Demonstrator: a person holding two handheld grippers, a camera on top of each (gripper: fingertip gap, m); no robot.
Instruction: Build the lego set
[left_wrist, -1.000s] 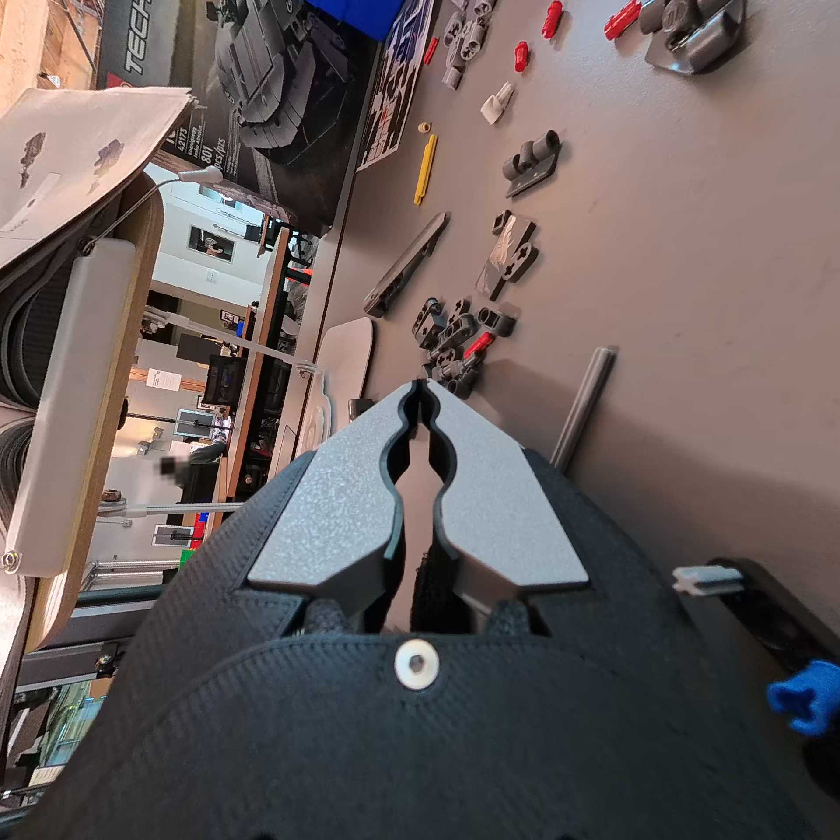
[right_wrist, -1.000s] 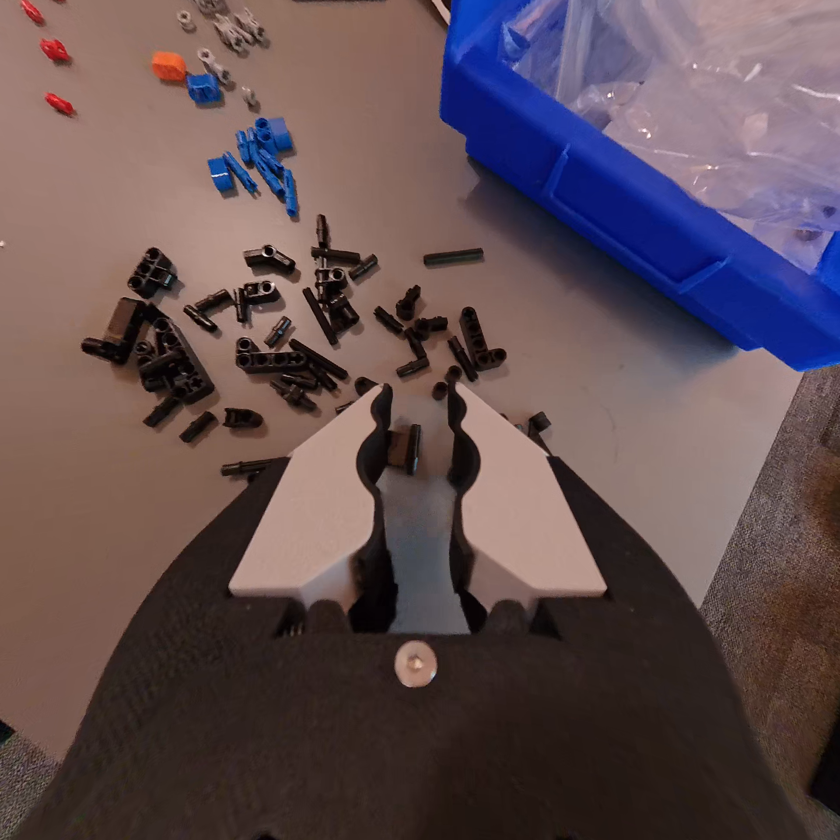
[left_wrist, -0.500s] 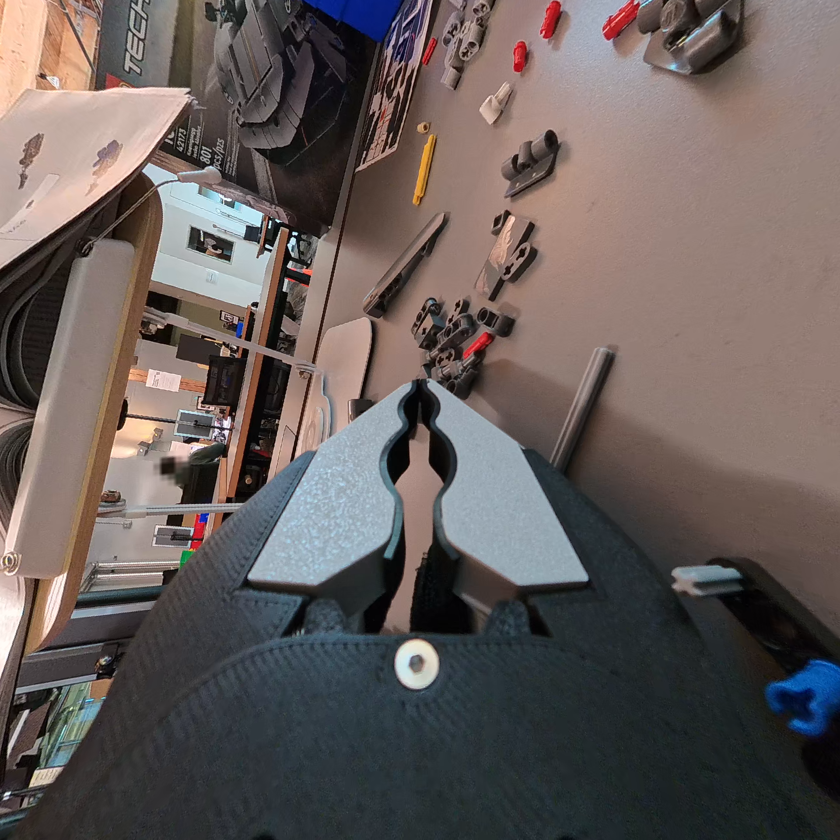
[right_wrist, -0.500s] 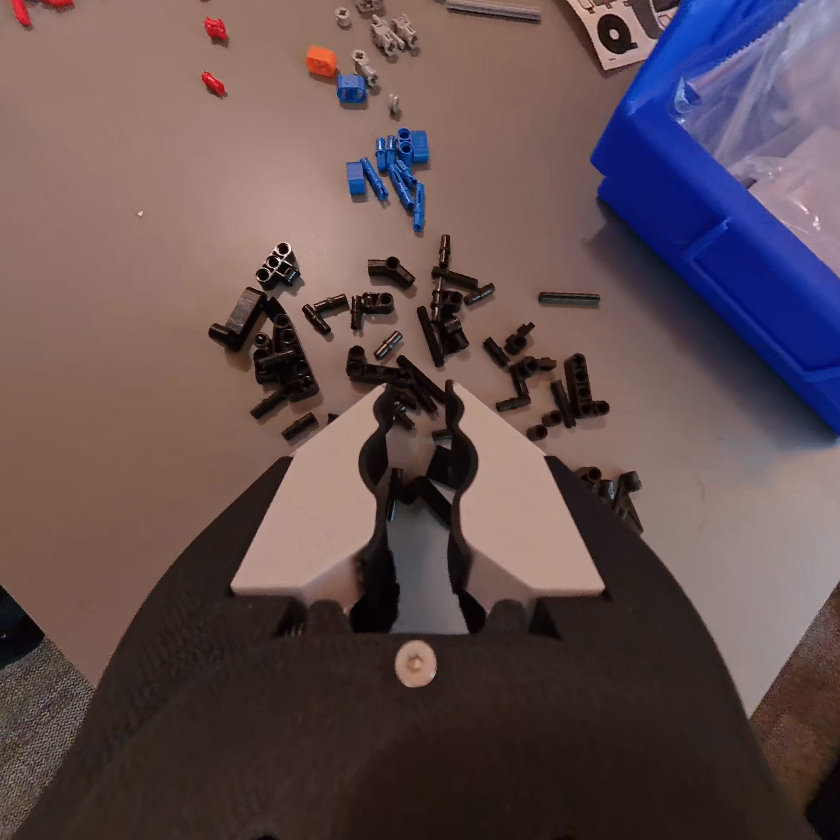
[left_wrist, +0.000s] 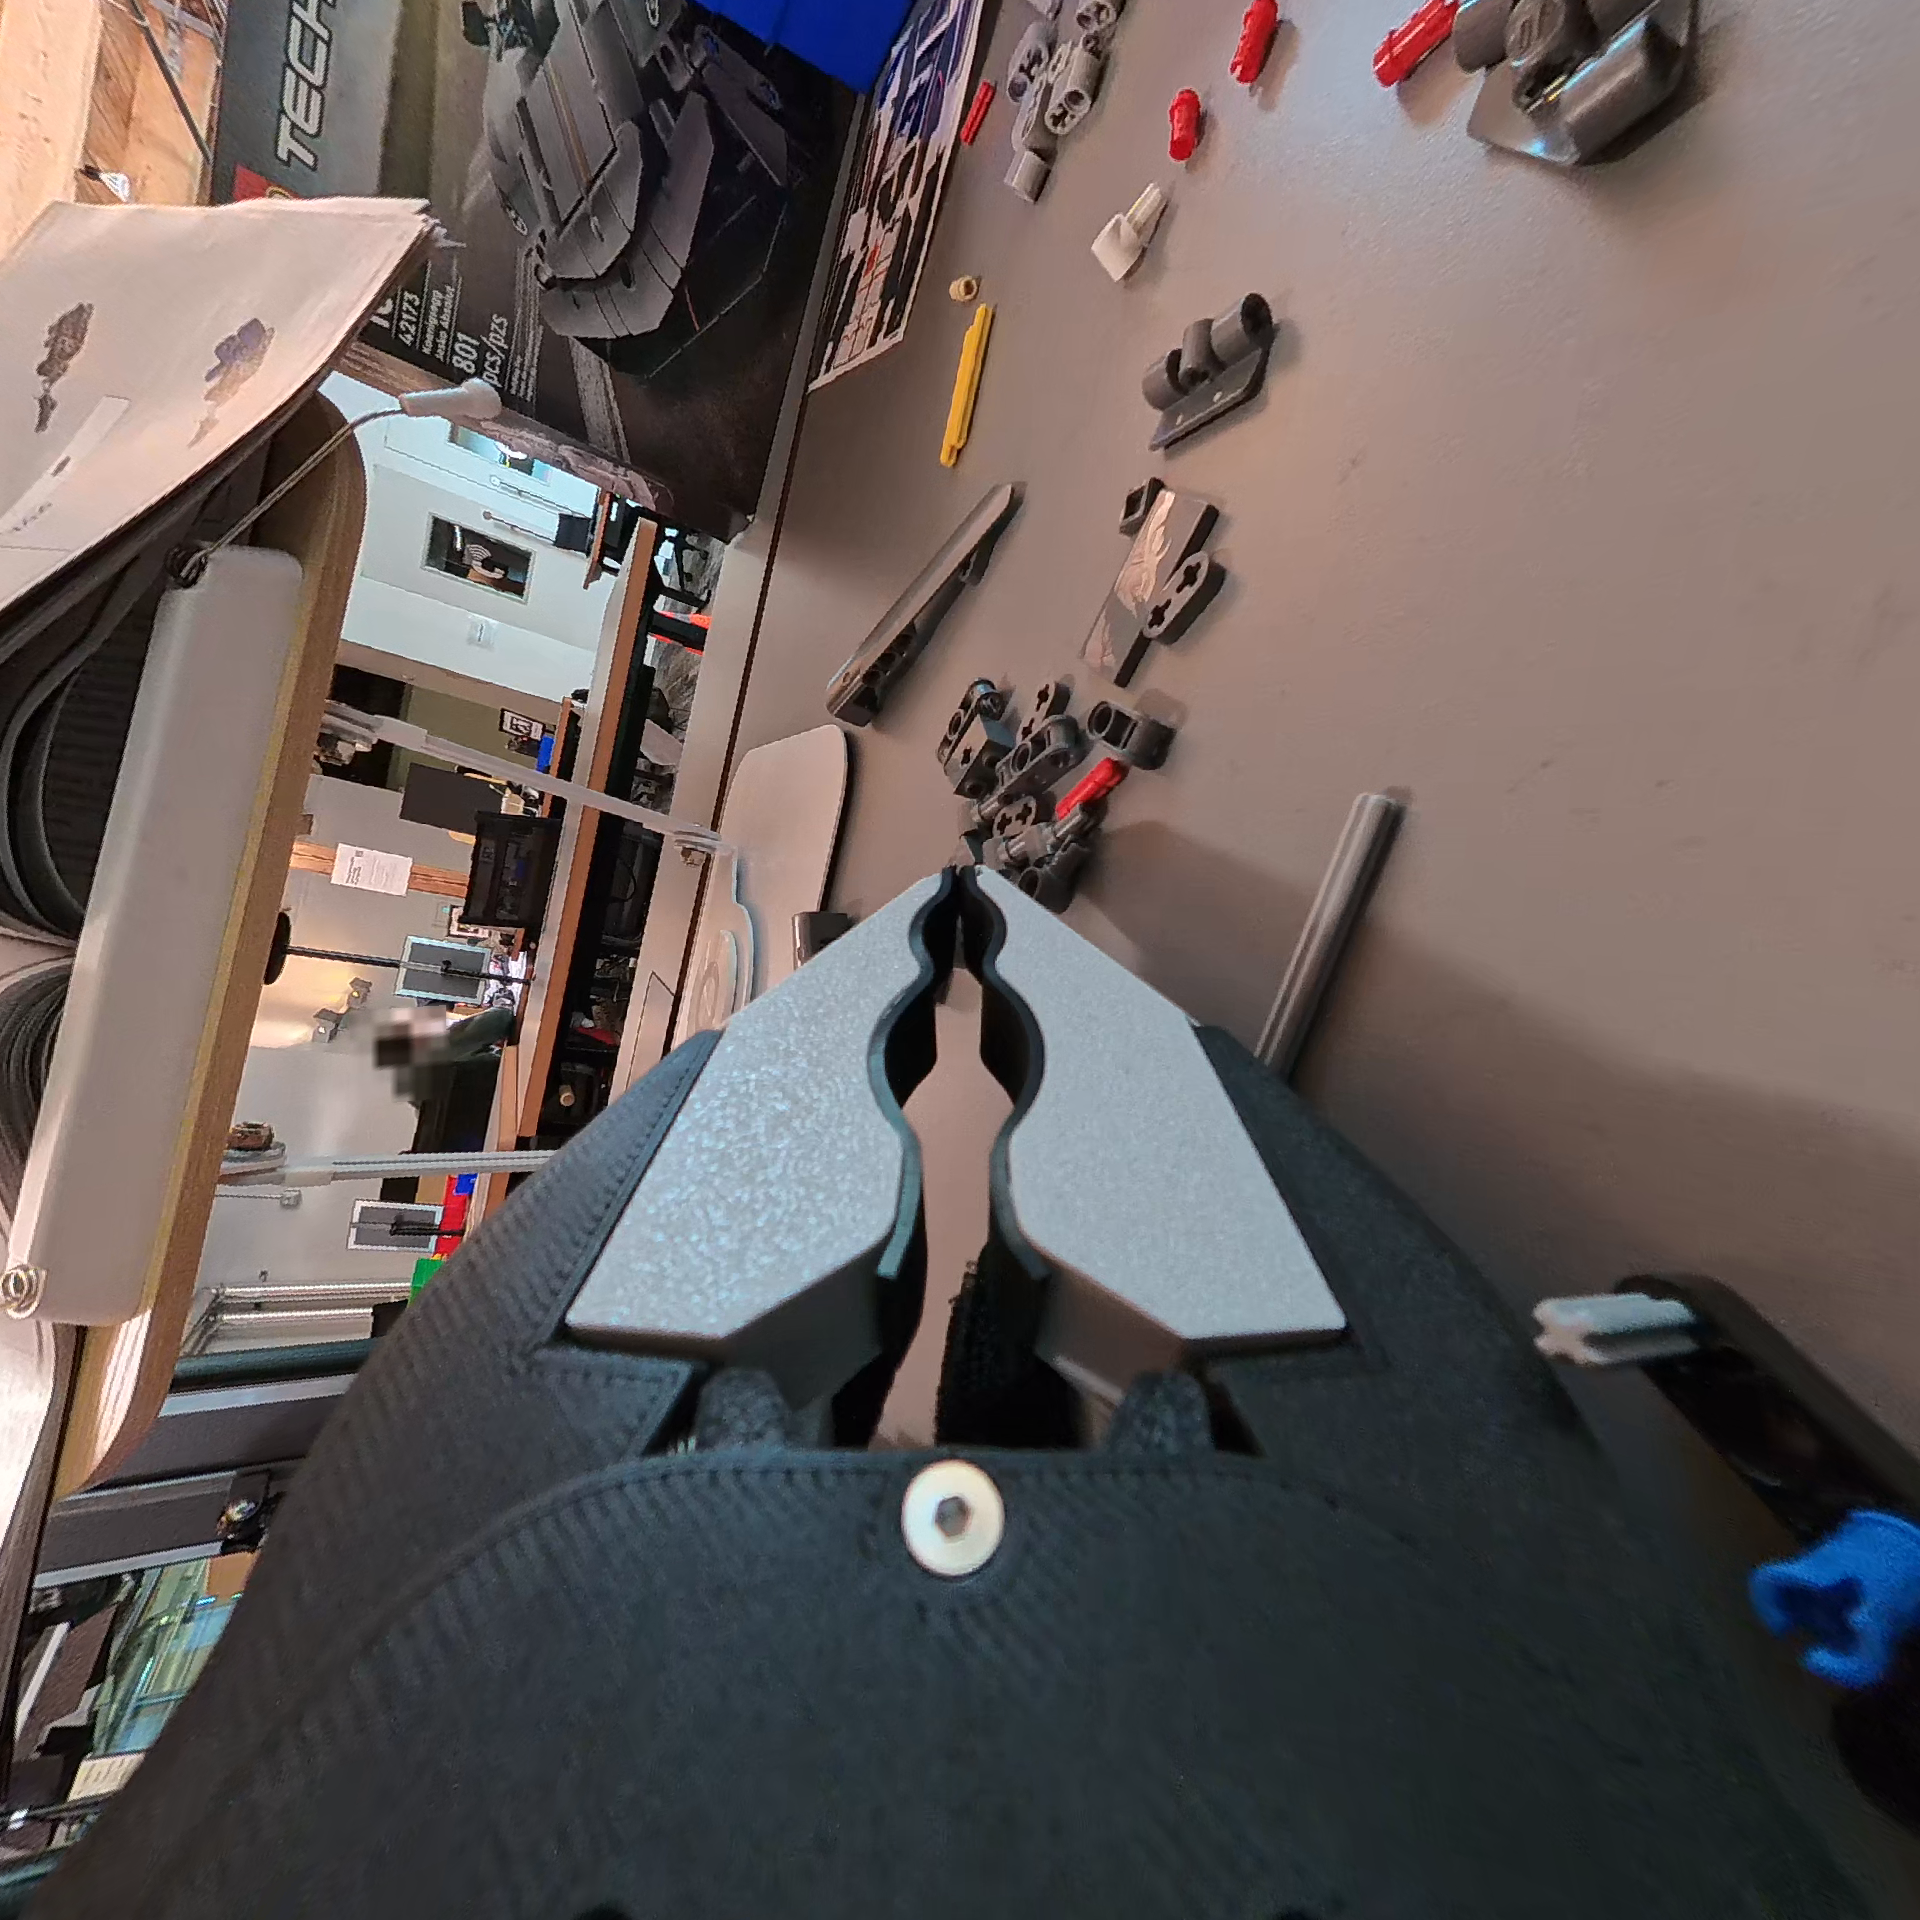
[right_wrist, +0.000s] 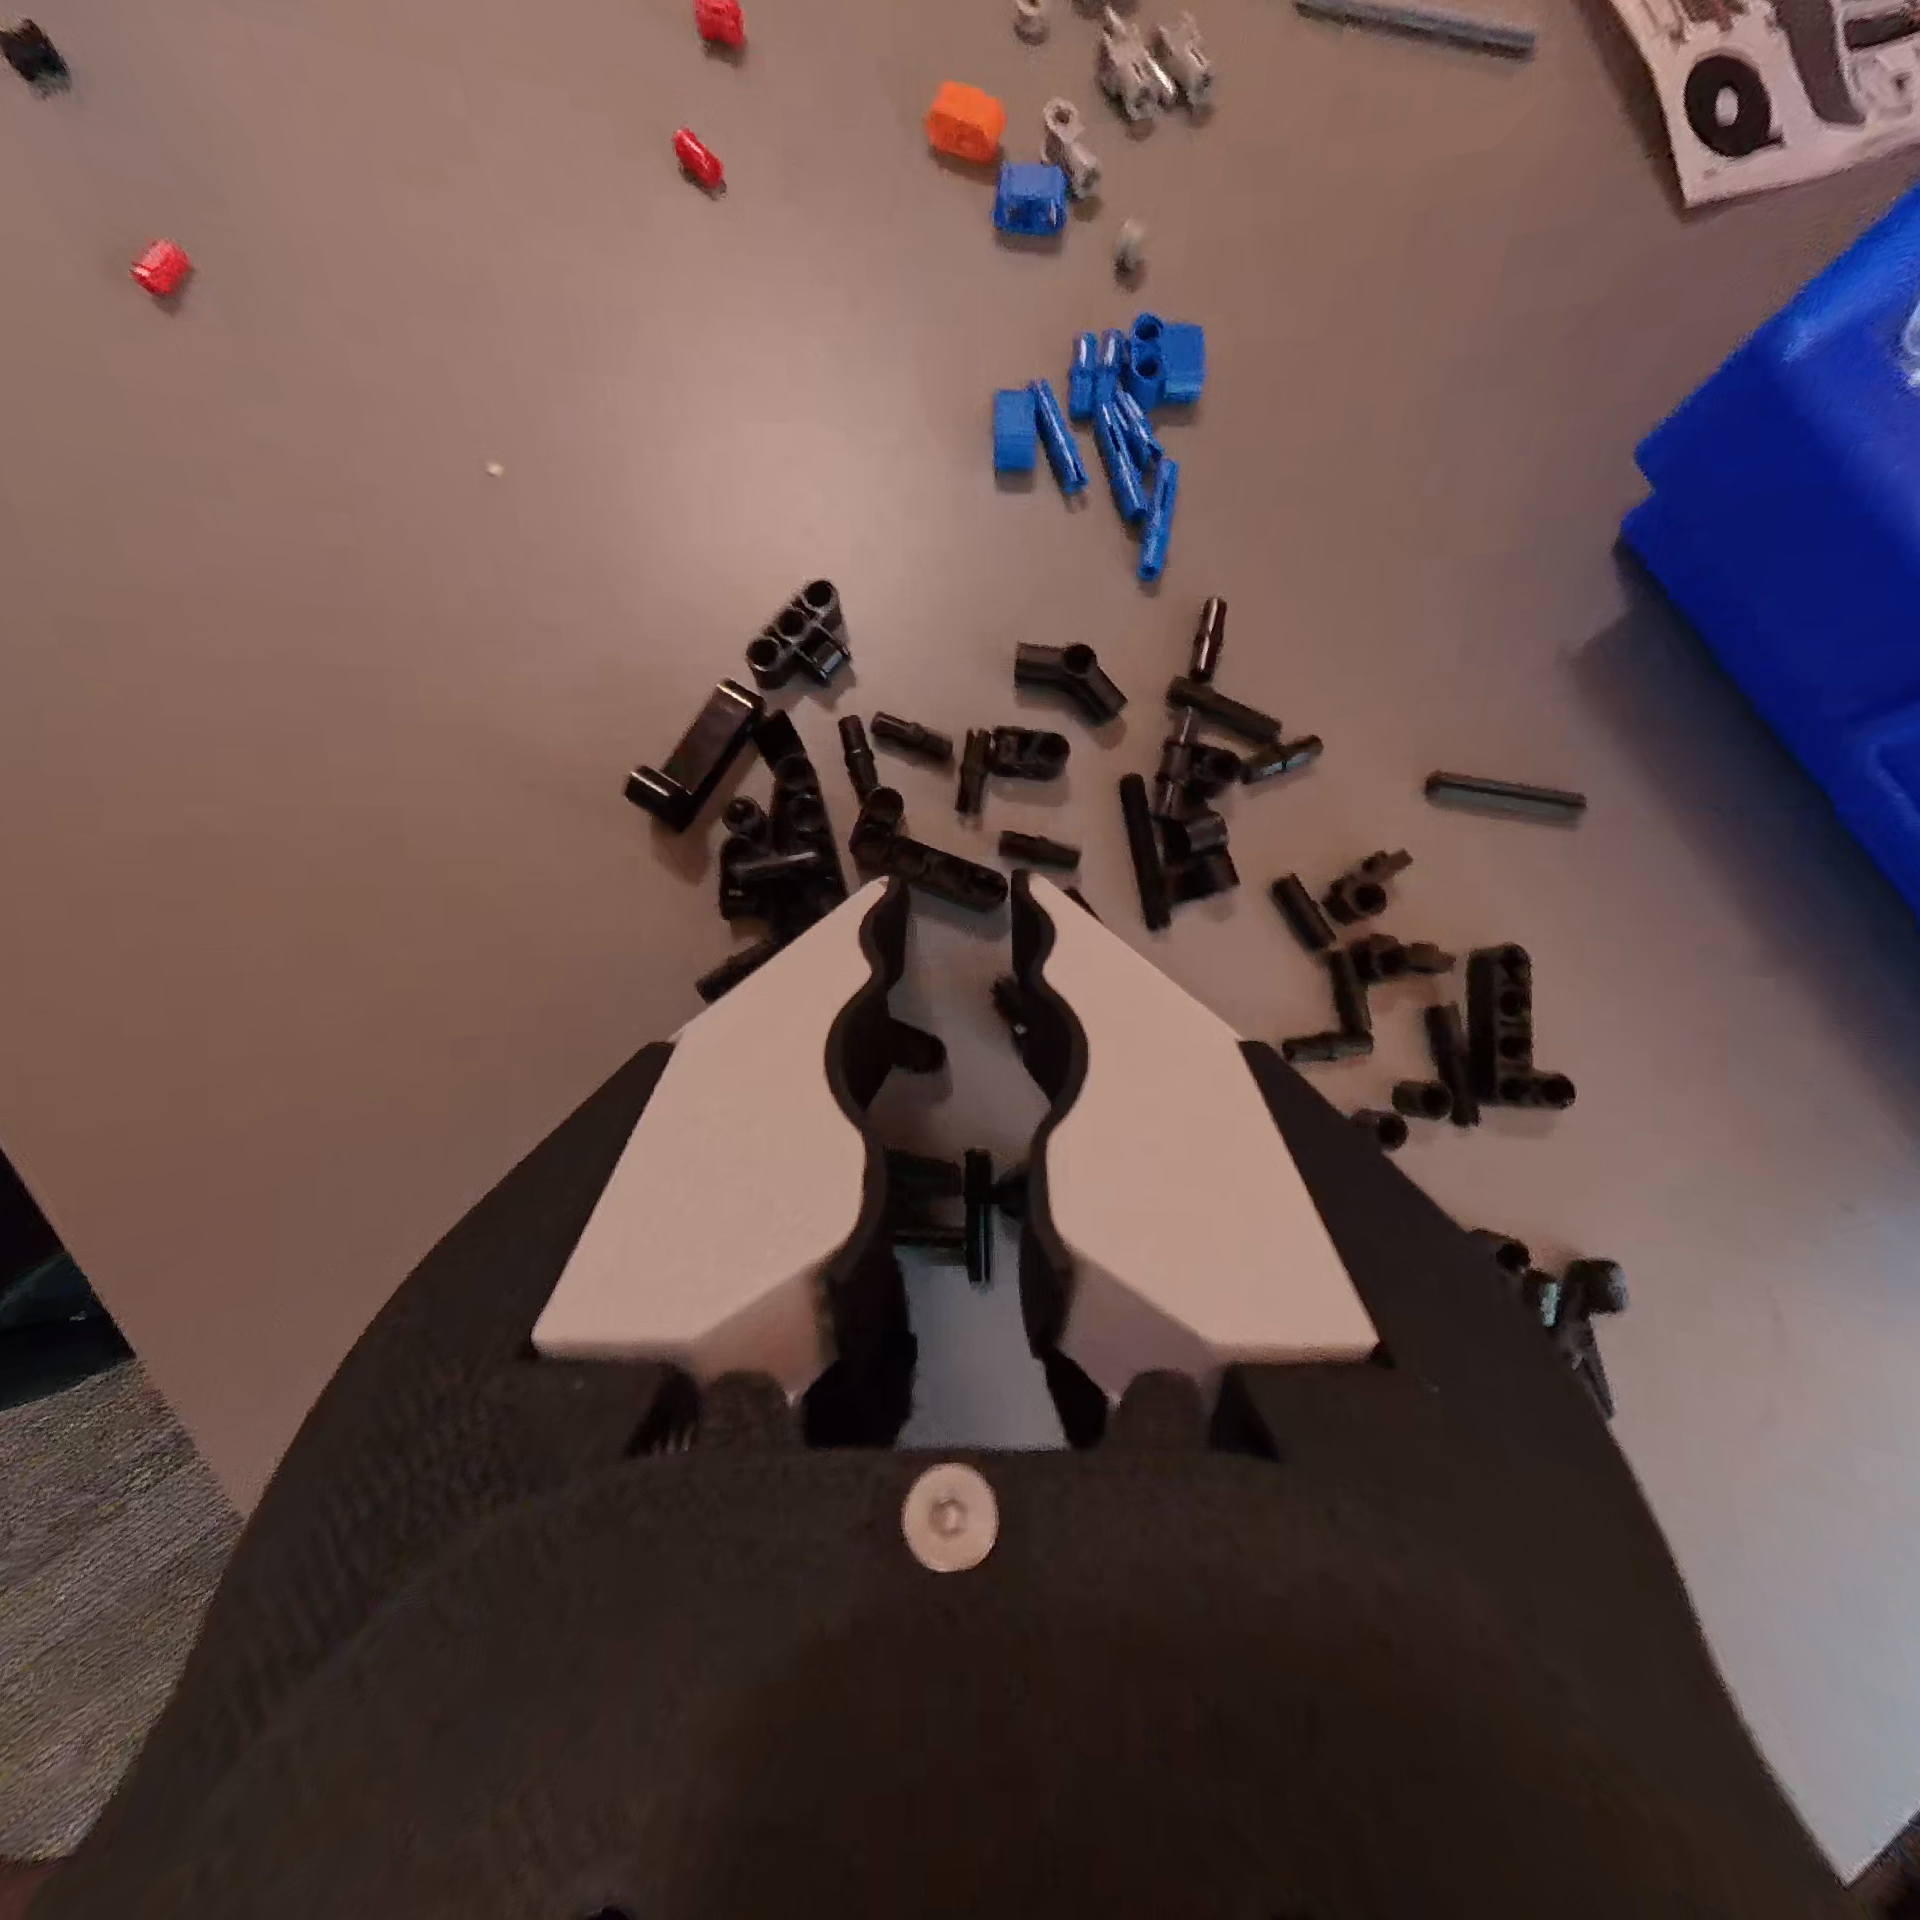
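My right gripper hovers over a scatter of small black connector pieces on the grey table. Its fingertips stand apart with nothing between them. Deeper in, at the narrow neck of the fingers, a small black piece with a thin flange spans from one pad to the other and is held there. My left gripper is shut with the tips touching and nothing between them. It lies rolled on its side low over the table, just short of a cluster of dark grey connectors with a red pin.
A blue bin stands at the right edge, with blue pins, an orange piece and red pieces farther out. In the left wrist view there are a grey rod, a yellow axle and a dark box. To reach the yellow axle in a straight line is about 20 cm for my left fingers, about 30 cm for my right.
My right gripper swung left and back over the black pieces, so the blue bin slid to the right edge. The black piece stayed between its fingers and sits deeper. The left gripper has not moved.
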